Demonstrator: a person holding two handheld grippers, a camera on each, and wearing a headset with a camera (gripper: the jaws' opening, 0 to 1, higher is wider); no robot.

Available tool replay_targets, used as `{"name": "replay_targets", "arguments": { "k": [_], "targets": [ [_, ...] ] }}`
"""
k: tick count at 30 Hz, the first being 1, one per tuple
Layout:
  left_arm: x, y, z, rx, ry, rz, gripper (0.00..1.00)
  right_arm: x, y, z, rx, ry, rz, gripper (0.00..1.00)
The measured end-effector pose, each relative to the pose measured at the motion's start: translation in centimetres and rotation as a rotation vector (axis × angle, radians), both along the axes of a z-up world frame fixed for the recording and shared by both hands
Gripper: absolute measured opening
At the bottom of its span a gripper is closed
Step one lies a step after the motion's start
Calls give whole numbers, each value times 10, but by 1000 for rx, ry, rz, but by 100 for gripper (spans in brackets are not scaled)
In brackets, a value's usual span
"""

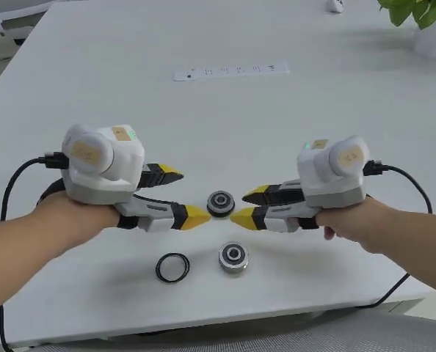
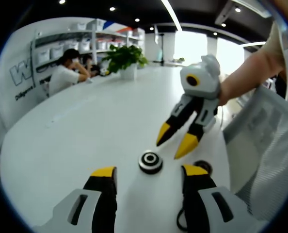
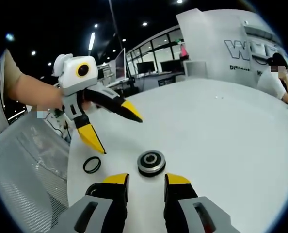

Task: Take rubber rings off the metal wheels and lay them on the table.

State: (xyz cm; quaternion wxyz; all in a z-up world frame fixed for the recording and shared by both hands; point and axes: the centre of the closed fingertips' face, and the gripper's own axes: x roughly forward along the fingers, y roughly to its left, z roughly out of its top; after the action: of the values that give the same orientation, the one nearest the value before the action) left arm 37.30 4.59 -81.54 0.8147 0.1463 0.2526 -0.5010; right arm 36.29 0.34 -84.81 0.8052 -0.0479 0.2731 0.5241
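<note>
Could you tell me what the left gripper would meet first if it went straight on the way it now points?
Most likely the metal wheel, just ahead of the left gripper, in line with its open jaws; the right gripper lies beyond.

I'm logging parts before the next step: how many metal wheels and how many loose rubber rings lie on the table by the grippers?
metal wheels: 2
loose rubber rings: 1
Total: 3
</note>
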Motion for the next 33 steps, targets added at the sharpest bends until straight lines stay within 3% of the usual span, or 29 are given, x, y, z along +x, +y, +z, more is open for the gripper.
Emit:
{"name": "replay_targets", "arguments": {
  "k": [19, 33],
  "targets": [
    [8, -20, -16, -2, 43, -6, 39, 4, -1, -7, -7, 7, -7, 25],
    [13, -30, -27, 35, 39, -27, 24, 4, -1, -11, -9, 14, -5, 25]
  ]
}}
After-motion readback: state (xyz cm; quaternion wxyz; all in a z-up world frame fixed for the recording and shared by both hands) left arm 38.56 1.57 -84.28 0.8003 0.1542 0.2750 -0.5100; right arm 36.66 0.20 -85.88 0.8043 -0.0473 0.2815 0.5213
